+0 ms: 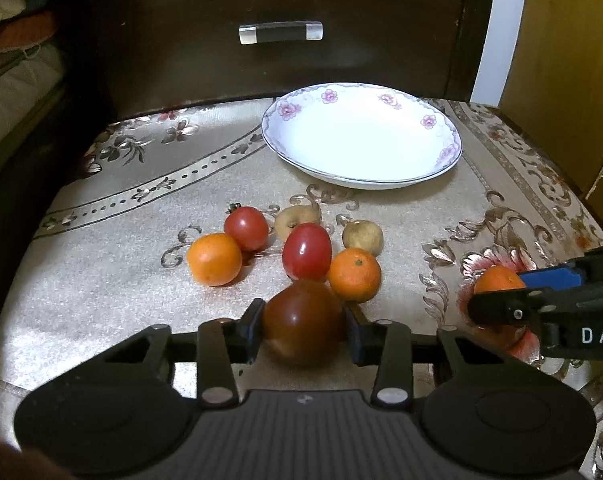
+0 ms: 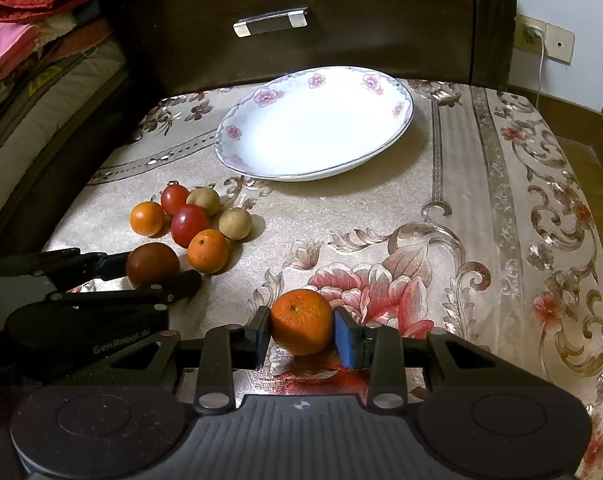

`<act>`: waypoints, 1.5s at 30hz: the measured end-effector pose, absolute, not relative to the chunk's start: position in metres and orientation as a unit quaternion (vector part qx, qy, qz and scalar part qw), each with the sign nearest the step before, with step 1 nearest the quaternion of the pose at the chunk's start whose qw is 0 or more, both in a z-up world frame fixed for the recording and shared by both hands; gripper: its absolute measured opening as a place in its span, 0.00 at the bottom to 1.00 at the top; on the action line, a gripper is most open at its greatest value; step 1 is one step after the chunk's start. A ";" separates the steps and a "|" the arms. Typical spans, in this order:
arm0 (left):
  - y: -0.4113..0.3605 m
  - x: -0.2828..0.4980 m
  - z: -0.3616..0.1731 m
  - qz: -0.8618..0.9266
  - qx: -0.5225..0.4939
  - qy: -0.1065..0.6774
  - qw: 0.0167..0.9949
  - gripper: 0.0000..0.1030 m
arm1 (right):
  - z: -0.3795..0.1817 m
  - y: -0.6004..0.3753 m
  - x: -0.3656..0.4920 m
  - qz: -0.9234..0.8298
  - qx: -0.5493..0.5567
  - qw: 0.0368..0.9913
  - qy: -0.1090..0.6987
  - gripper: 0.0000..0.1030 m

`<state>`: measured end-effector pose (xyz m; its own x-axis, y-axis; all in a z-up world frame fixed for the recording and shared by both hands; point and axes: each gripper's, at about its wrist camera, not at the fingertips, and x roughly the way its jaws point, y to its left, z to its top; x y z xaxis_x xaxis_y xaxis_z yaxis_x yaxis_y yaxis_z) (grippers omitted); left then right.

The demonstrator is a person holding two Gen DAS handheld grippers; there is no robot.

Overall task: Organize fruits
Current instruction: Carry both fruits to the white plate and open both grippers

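My left gripper (image 1: 305, 332) is shut on a dark brown-red tomato (image 1: 303, 320), one pad on each side, low over the cloth. The right wrist view shows that same tomato (image 2: 151, 262) between the left fingers. My right gripper (image 2: 301, 338) is shut on a mandarin (image 2: 301, 326) over the red flower print. Just beyond the dark tomato lies a cluster: two red tomatoes (image 1: 246, 228) (image 1: 306, 251), two mandarins (image 1: 214, 259) (image 1: 354, 274) and two tan round fruits (image 1: 362, 236) (image 1: 293, 218). A white plate with a pink flower rim (image 1: 279, 114) stands behind them with nothing on it.
A patterned beige cloth (image 2: 481, 200) covers the small table, whose edges fall away at left and right. A dark wooden drawer front with a clear handle (image 1: 280, 32) rises right behind the plate. Folded bedding (image 2: 29, 40) lies at left, and a wall socket (image 2: 541, 38) at far right.
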<state>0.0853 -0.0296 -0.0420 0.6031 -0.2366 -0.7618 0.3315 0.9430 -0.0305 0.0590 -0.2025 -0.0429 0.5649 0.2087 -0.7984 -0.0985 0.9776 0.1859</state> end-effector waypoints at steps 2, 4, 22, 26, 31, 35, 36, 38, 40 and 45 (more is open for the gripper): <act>-0.028 0.084 -0.040 -0.165 0.049 0.418 0.892 0.44 | -0.042 -0.202 0.059 0.087 0.059 0.883 0.457 0.30; -0.030 0.082 -0.037 -0.169 0.050 0.416 0.892 0.44 | -0.040 -0.200 0.058 0.088 0.056 0.885 0.453 0.30; -0.050 0.134 0.000 -0.197 0.021 0.382 0.903 0.44 | -0.004 -0.206 0.102 0.086 0.039 0.915 0.393 0.29; -0.054 0.155 -0.003 -0.194 0.026 0.380 0.904 0.44 | -0.007 -0.209 0.124 0.085 0.032 0.916 0.391 0.29; -0.060 0.172 -0.012 -0.193 0.033 0.385 0.902 0.44 | -0.014 -0.212 0.145 0.085 0.021 0.916 0.392 0.29; -0.062 0.178 -0.015 -0.193 0.039 0.380 0.904 0.44 | -0.021 -0.213 0.157 0.085 0.011 0.914 0.397 0.30; -0.063 0.180 -0.015 -0.192 0.040 0.379 0.904 0.44 | -0.023 -0.214 0.159 0.084 0.010 0.913 0.398 0.30; -0.064 0.182 -0.016 -0.194 0.043 0.377 0.904 0.44 | -0.026 -0.215 0.164 0.083 0.008 0.912 0.402 0.30; -0.064 0.183 -0.017 -0.196 0.043 0.378 0.904 0.44 | -0.030 -0.214 0.168 0.082 0.005 0.911 0.405 0.30; -0.063 0.186 -0.017 -0.191 0.038 0.381 0.904 0.47 | -0.032 -0.215 0.171 0.080 0.006 0.913 0.400 0.32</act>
<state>0.1861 -0.0633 -0.0165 0.6368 -0.3153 -0.7036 0.3735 0.9245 -0.0762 0.1710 -0.2149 -0.0321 0.6677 0.1517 -0.7288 -0.1423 0.9870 0.0751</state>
